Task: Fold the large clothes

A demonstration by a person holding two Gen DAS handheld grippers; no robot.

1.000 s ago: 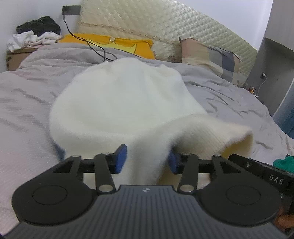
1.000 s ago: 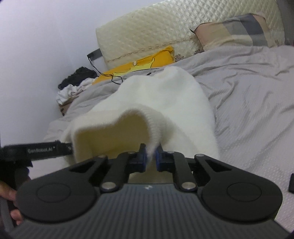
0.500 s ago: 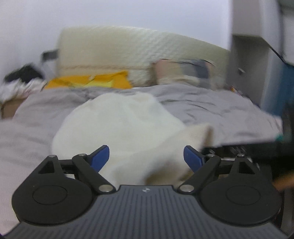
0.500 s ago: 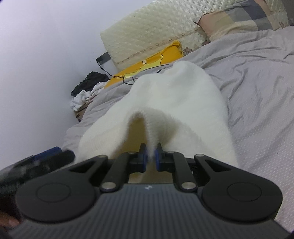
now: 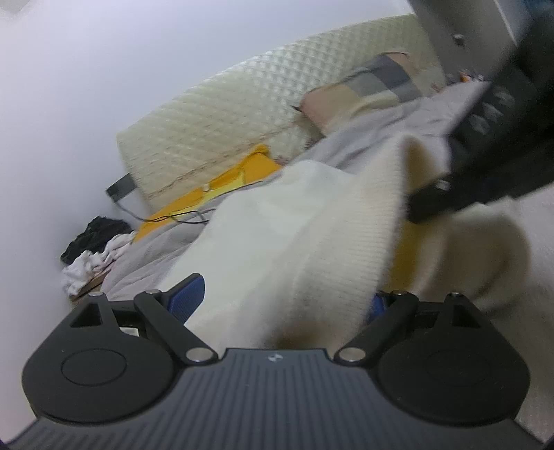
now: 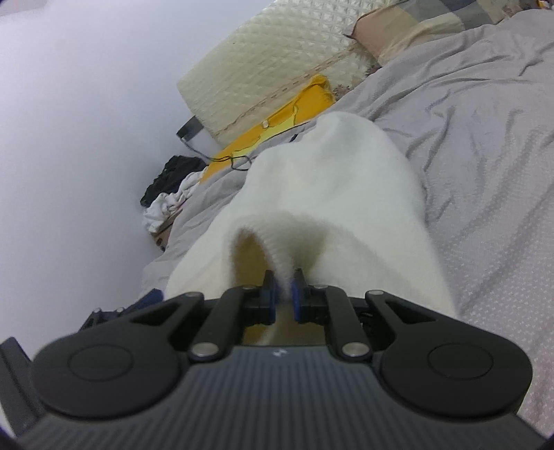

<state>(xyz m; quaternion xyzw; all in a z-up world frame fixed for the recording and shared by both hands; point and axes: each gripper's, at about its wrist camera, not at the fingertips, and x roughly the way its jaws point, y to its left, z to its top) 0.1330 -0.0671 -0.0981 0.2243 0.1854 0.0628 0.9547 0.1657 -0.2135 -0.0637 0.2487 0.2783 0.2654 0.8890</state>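
Observation:
A large cream-white knit sweater (image 6: 339, 180) lies on a grey bedsheet (image 6: 484, 138). My right gripper (image 6: 284, 294) is shut on the sweater's ribbed hem and holds it lifted, so the hem arches open. My left gripper (image 5: 287, 301) is open with its blue pads wide apart; the sweater's (image 5: 294, 235) fabric drapes between them. The right gripper's black body (image 5: 484, 145) shows at the upper right of the left wrist view, holding the hem up.
A cream quilted headboard (image 6: 277, 59) stands at the back, with a yellow pillow (image 6: 277, 128) and a patchwork pillow (image 6: 415, 27) against it. A black cable (image 6: 228, 161) crosses the yellow pillow. A pile of dark and white clothes (image 6: 169, 194) sits by the wall.
My left gripper opened, let go of the sweater and tilted over close beside the right gripper. My right gripper kept its hold on the hem and lifted and tilted.

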